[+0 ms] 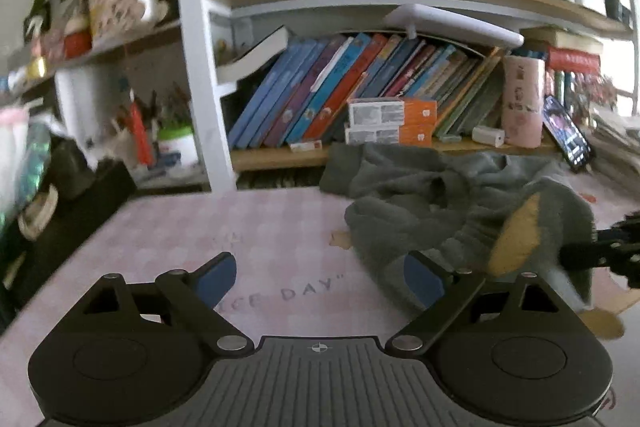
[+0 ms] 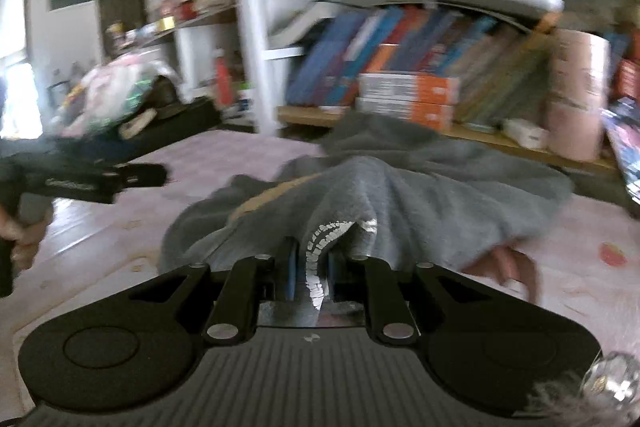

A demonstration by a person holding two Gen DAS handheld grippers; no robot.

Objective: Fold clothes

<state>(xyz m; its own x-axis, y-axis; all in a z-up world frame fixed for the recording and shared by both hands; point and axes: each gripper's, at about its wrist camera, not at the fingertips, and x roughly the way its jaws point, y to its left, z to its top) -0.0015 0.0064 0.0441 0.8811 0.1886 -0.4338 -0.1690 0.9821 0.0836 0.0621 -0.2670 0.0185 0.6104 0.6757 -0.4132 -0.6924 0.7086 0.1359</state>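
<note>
At a cluttered bookshelf desk, I work a crumpled grey fleece garment with a tan lining (image 1: 452, 211) that lies heaped on the pink checked tablecloth (image 1: 192, 243), at about two o'clock from my left gripper (image 1: 320, 283); that gripper hangs low over bare cloth with its blue-padded fingers (image 1: 218, 277) spread wide and nothing between them, the right-hand pad just beside the garment's near edge.

My right gripper (image 2: 312, 267) is pinched tight on a bunched fold of the fleece, a white printed patch (image 2: 320, 251) caught between the pads; the fabric fans away from it toward twelve o'clock, partly raised off the table; the view is blurred.

The leaning row of blue and orange books (image 1: 340, 87) stands behind, at twelve o'clock.

I judge the step in hand to be drawing the garment out so it can be laid flat; it is bunched, not folded. The next move calls for the left gripper to take a second edge, so the fleece can be stretched between the two.
</note>
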